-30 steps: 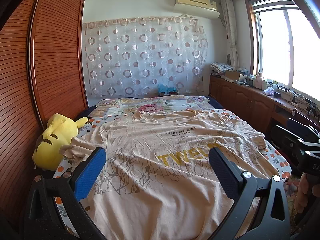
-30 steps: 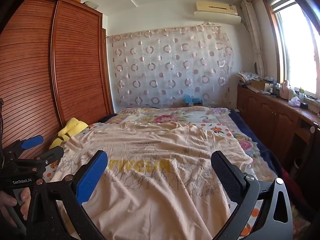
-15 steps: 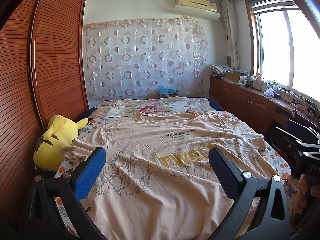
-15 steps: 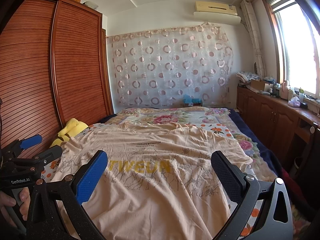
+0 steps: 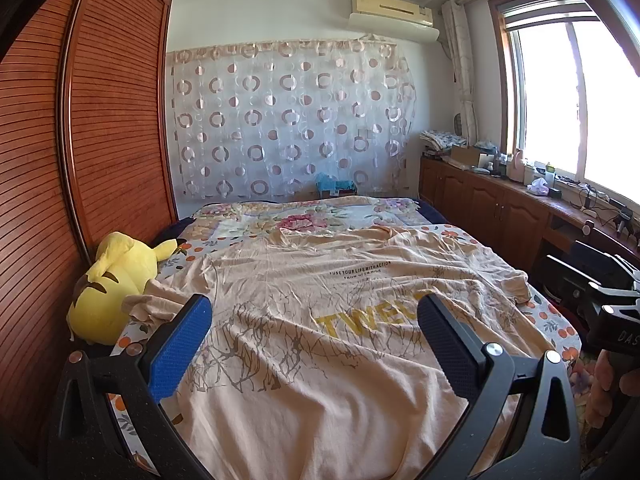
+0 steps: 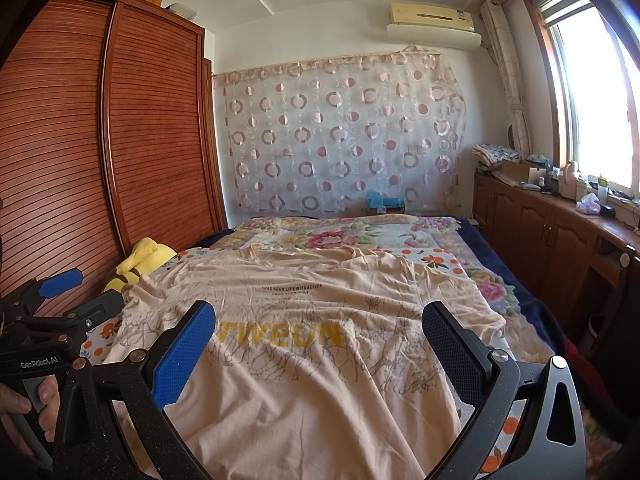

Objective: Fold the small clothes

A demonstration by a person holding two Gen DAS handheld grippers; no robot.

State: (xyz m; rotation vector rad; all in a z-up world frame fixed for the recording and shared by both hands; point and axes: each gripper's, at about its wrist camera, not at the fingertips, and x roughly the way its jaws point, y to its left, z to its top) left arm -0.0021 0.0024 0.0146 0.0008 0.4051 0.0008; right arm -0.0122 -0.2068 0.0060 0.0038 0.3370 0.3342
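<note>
A peach T-shirt [image 5: 320, 320] with yellow "TWEUN" letters and grey branch prints lies spread flat, slightly wrinkled, on the bed; it also shows in the right wrist view [image 6: 304, 340]. My left gripper [image 5: 314, 320] is open and empty, held above the shirt's near hem. My right gripper [image 6: 318, 326] is open and empty, above the same hem. The left gripper also shows at the left edge of the right wrist view [image 6: 76, 292]. The right gripper shows at the right edge of the left wrist view [image 5: 592, 276].
The bed has a floral sheet [image 5: 304, 220]. A yellow plush toy [image 5: 108, 284] lies at the bed's left edge against a slatted wooden wardrobe [image 5: 80, 160]. A wooden cabinet [image 5: 488, 200] with clutter runs along the right under the window.
</note>
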